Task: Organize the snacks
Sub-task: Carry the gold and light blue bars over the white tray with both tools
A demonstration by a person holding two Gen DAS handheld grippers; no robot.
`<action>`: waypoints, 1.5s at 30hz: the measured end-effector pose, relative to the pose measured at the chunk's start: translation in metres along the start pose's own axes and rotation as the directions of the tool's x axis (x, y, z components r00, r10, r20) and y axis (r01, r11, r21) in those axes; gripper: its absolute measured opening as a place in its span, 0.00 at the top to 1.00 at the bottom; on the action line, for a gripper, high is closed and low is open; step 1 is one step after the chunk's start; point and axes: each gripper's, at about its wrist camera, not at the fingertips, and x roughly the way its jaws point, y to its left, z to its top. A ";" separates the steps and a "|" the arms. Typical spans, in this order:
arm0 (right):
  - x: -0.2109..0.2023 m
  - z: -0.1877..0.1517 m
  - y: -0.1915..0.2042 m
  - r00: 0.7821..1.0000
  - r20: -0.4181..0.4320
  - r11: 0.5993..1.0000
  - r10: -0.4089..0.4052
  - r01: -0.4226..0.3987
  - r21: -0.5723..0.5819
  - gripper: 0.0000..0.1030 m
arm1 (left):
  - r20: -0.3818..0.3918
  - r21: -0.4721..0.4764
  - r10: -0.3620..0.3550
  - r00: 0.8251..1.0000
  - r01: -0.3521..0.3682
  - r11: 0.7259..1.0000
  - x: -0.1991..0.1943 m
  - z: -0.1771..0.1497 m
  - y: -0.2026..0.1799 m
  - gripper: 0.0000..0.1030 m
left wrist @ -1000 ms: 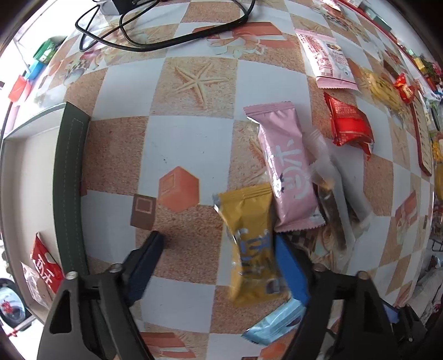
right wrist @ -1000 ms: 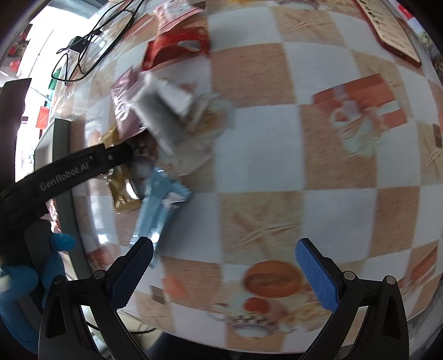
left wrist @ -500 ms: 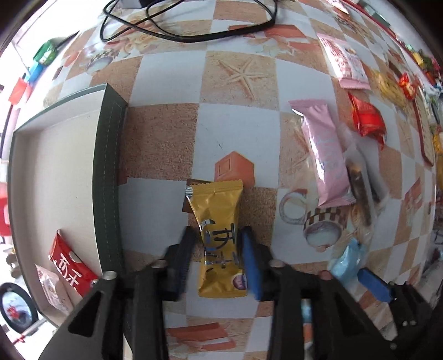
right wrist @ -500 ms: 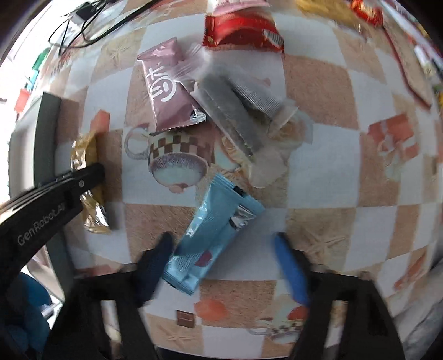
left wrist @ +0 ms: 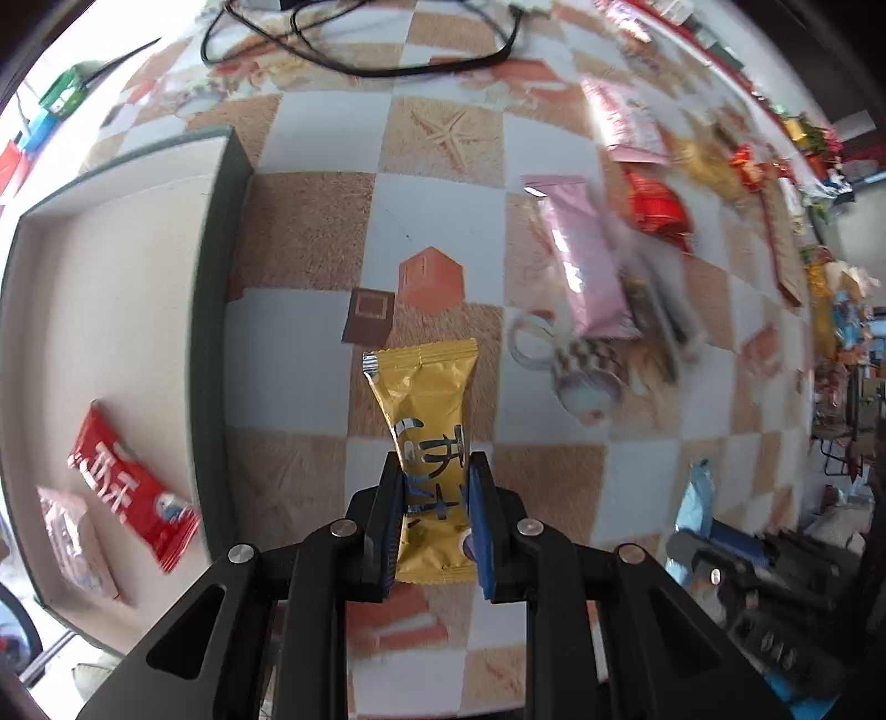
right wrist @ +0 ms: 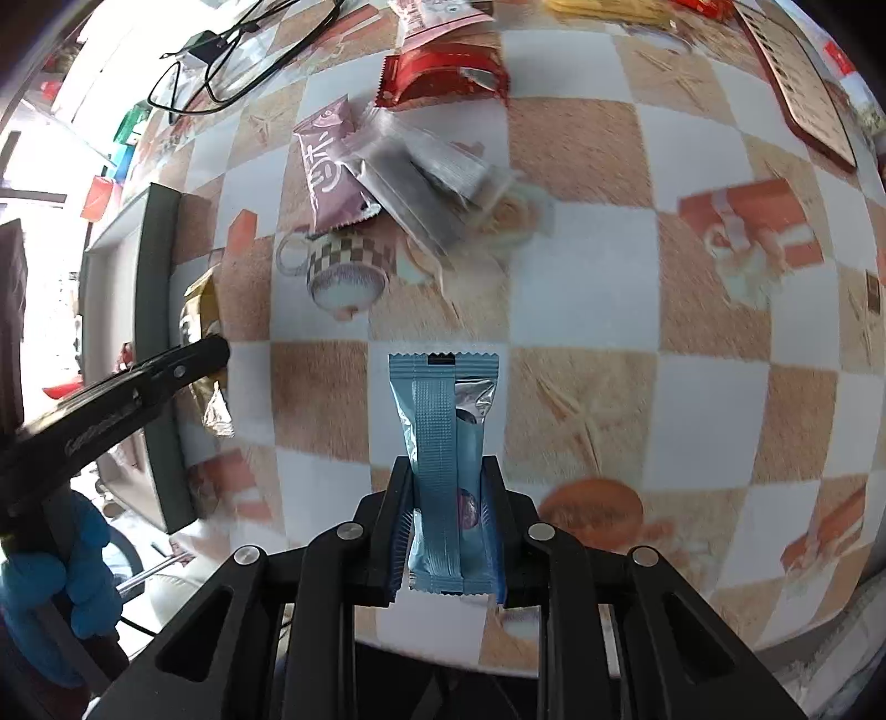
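Observation:
My left gripper [left wrist: 434, 487] is shut on a yellow snack packet [left wrist: 429, 410] and holds it above the checkered tablecloth, just right of the dark-rimmed tray [left wrist: 213, 310]. The tray holds a red packet [left wrist: 130, 493] and a pale pink packet [left wrist: 75, 540]. My right gripper [right wrist: 447, 498] is shut on a light blue snack packet [right wrist: 446, 437], lifted off the table. In the right wrist view the left gripper and its yellow packet [right wrist: 202, 327] show at the left beside the tray [right wrist: 158, 354].
A pink packet [left wrist: 581, 255], a clear packet [right wrist: 421, 183] and a red packet [right wrist: 443, 72] lie on the table beyond. More snacks line the far right edge [left wrist: 714, 160]. A black cable [left wrist: 360, 50] lies at the back. A brown card [right wrist: 797, 77] is at far right.
Both grippers have closed on their packets and lifted them: the left on the yellow packet, the right on the blue one, which lay flat between open jaws before.

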 end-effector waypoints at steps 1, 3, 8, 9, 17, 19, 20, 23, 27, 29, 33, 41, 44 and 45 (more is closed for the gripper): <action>-0.001 -0.002 -0.002 1.000 -0.001 1.000 0.007 -0.007 0.004 0.76 | 0.012 0.016 0.001 1.000 -0.002 1.000 -0.007 -0.005 0.000 0.77; -0.001 -0.002 0.002 1.000 -0.005 1.000 0.014 -0.014 0.002 0.76 | 0.031 0.038 0.003 1.000 -0.004 0.999 -0.023 -0.014 0.004 0.77; -0.004 0.000 0.022 1.000 -0.005 0.998 0.009 -0.009 -0.055 0.76 | 0.097 0.068 0.041 0.994 -0.048 0.997 -0.052 -0.032 0.017 0.77; -0.002 0.000 0.026 1.000 -0.004 0.998 0.007 -0.007 -0.068 0.76 | 0.109 0.068 0.050 0.993 -0.058 0.996 -0.058 -0.032 0.023 0.77; -0.004 0.016 0.068 1.000 0.008 0.983 -0.008 0.009 -0.183 0.76 | 0.159 -0.007 0.085 0.984 -0.085 0.996 -0.073 -0.037 0.054 0.77; -0.004 0.017 0.077 1.000 0.007 0.979 -0.011 0.012 -0.202 0.76 | 0.168 -0.028 0.090 0.982 -0.086 0.996 -0.078 -0.039 0.066 0.77; -0.003 0.018 0.084 1.000 0.005 0.976 -0.013 0.014 -0.216 0.76 | 0.170 -0.035 0.092 0.981 -0.087 0.996 -0.079 -0.040 0.070 0.77; 0.000 0.021 0.101 1.000 0.002 0.968 -0.018 0.018 -0.252 0.76 | 0.179 -0.058 0.099 0.979 -0.090 0.994 -0.081 -0.043 0.083 0.77; 0.003 0.025 0.124 1.000 0.003 0.955 -0.024 0.023 -0.295 0.76 | 0.182 -0.092 0.105 0.978 -0.089 0.992 -0.083 -0.048 0.102 0.77; 0.004 0.028 0.137 1.000 0.004 0.948 -0.024 0.024 -0.316 0.76 | 0.185 -0.110 0.109 0.977 -0.090 0.990 -0.084 -0.050 0.111 0.77; 0.008 0.032 0.159 1.000 -0.001 0.937 -0.021 0.020 -0.350 0.76 | 0.191 -0.150 0.120 0.974 -0.091 0.984 -0.086 -0.055 0.131 0.77; 0.020 0.041 0.210 1.000 -0.027 0.907 -0.004 -0.008 -0.422 0.76 | 0.185 -0.226 0.142 0.972 -0.099 0.969 -0.085 -0.065 0.168 0.77; 0.024 0.043 0.229 0.999 -0.038 0.897 0.012 -0.028 -0.441 0.76 | 0.175 -0.249 0.143 0.974 -0.097 0.964 -0.083 -0.068 0.178 0.77; 0.025 0.043 0.234 0.999 -0.042 0.895 0.017 -0.034 -0.446 0.76 | 0.172 -0.253 0.143 0.975 -0.097 0.963 -0.082 -0.069 0.181 0.77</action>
